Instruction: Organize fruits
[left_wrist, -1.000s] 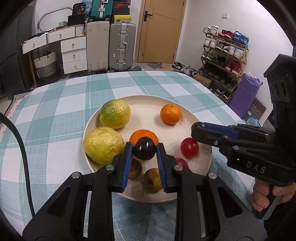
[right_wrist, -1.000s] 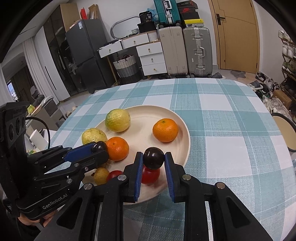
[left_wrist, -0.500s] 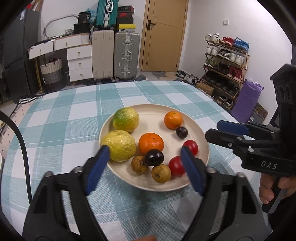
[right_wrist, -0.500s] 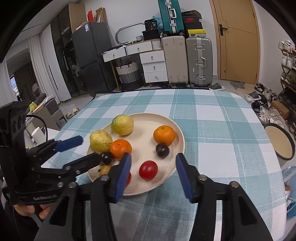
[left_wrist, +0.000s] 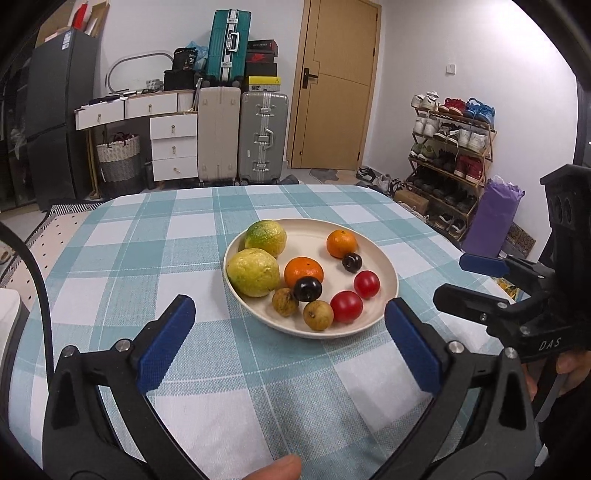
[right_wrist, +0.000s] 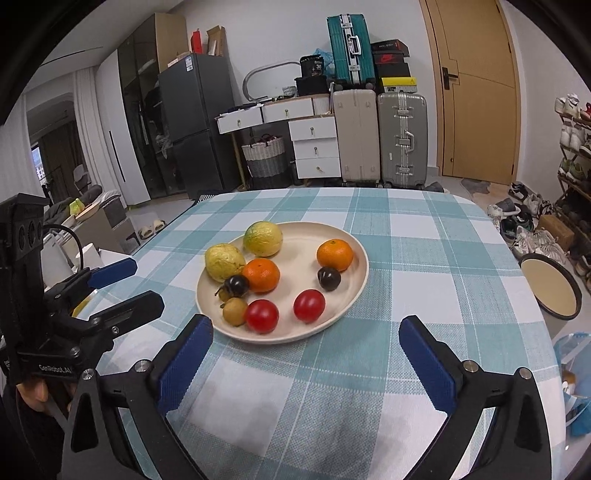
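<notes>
With every fruit on the plate near the table's middle, both grippers hang wide and empty. Judged done: left gripper and right gripper should lift straight off the near edge.

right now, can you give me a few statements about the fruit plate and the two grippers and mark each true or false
1. Both the left gripper and the right gripper are open and hold nothing. True.
2. The plate holds three red tomatoes. False: two red tomatoes lie on it.
3. One dark plum touches the orange near the plate's right rim. True.
4. The plate sits on bare wood. False: it rests on a checked tablecloth.
5. Fruit lies on the cloth beside the plate. False: all visible fruit is on the plate.
</notes>
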